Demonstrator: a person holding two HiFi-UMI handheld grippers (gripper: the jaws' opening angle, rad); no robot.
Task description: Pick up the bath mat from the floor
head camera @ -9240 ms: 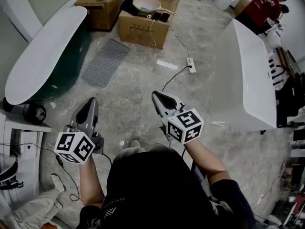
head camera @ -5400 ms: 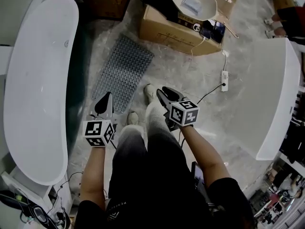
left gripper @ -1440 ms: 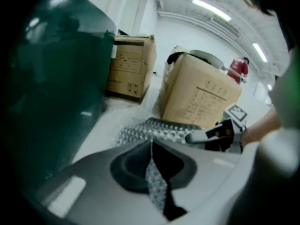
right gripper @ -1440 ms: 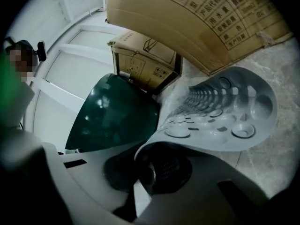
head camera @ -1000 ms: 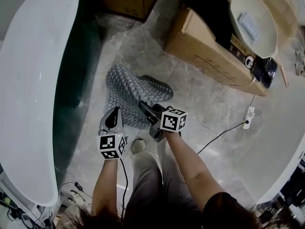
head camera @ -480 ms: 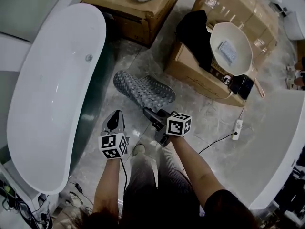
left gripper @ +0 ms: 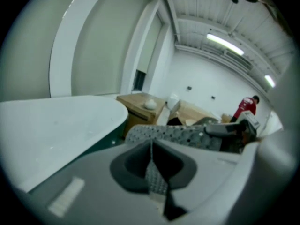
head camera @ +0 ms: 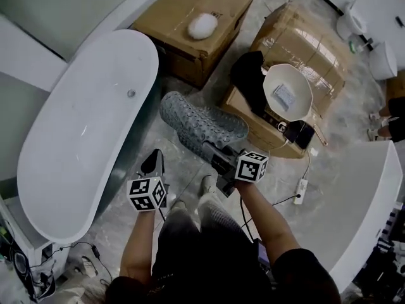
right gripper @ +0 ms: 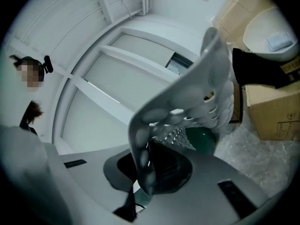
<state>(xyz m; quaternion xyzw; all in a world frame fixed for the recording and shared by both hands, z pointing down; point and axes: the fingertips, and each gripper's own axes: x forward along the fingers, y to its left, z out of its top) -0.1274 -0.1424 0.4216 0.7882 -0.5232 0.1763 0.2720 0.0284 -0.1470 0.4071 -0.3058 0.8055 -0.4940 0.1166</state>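
The grey studded bath mat (head camera: 202, 124) hangs rolled and off the floor, between the bathtub and the boxes. My right gripper (head camera: 212, 149) is shut on its near edge. In the right gripper view the mat (right gripper: 197, 97) curls up and away from the jaws of that gripper (right gripper: 143, 168), which pinch its rim. My left gripper (head camera: 155, 156) is to the left of the mat and apart from it. In the left gripper view its jaws (left gripper: 151, 146) meet with nothing between them, and the mat (left gripper: 173, 134) lies beyond, held by the right gripper (left gripper: 225, 130).
A long white bathtub (head camera: 82, 144) runs along the left. Cardboard boxes (head camera: 190, 18) stand at the back, one bearing a white basin (head camera: 288, 94) and black cloth (head camera: 247, 75). A power strip (head camera: 300, 187) lies on the floor and another white tub (head camera: 367, 201) stands at right.
Both grippers have risen. The mat has come up off the floor in the right gripper and now hangs rolled. The head view has drawn back from the floor.
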